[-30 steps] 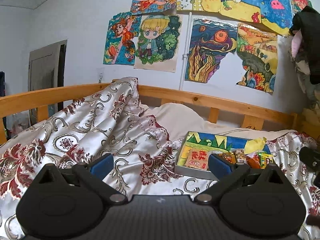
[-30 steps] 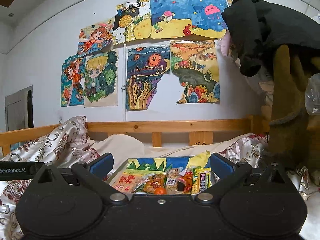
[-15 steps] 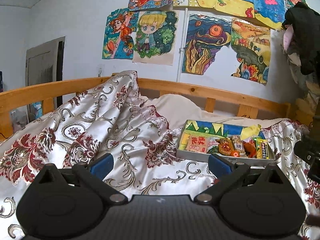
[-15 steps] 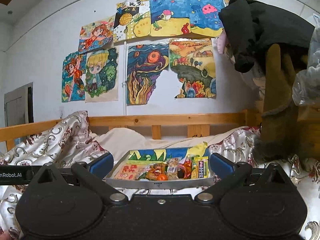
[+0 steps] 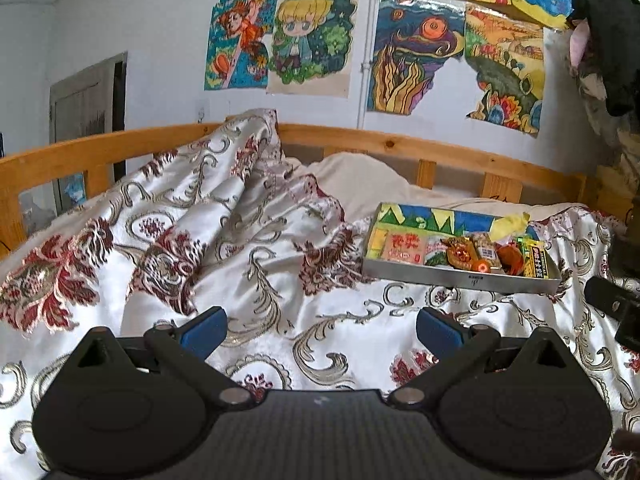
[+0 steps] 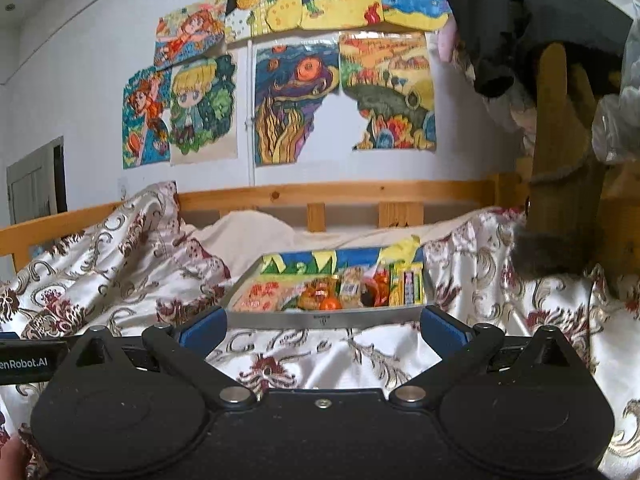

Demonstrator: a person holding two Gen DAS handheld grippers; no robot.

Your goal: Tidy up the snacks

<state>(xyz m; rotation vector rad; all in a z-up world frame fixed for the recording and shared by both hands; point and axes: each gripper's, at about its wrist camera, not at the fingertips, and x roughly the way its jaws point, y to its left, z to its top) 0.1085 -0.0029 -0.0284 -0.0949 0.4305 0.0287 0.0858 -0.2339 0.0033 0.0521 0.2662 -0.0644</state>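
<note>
A shallow metal tray (image 5: 460, 279) (image 6: 324, 316) rests on the bed, its bottom lined with a colourful drawing. Several snack packets fill it: a red-and-pink packet (image 5: 403, 249) at the left, orange sweets (image 6: 324, 298) in the middle, a yellow-green packet (image 5: 534, 258) (image 6: 408, 282) at the right. My left gripper (image 5: 320, 330) stands open over the quilt, below and left of the tray, holding nothing. My right gripper (image 6: 324, 326) is open too, directly in front of the tray's near wall, and empty.
A cream quilt with red flowers (image 5: 180, 240) is bunched up at the left. A wooden bed rail (image 5: 400, 148) runs along the back wall under coloured drawings. Dark and brown clothes (image 6: 560, 140) hang at the right. Part of the other gripper (image 5: 616, 312) shows at the right edge.
Both grippers have drawn back from the tray and tilted down, so more quilt shows in front of it. Both stayed open and empty.
</note>
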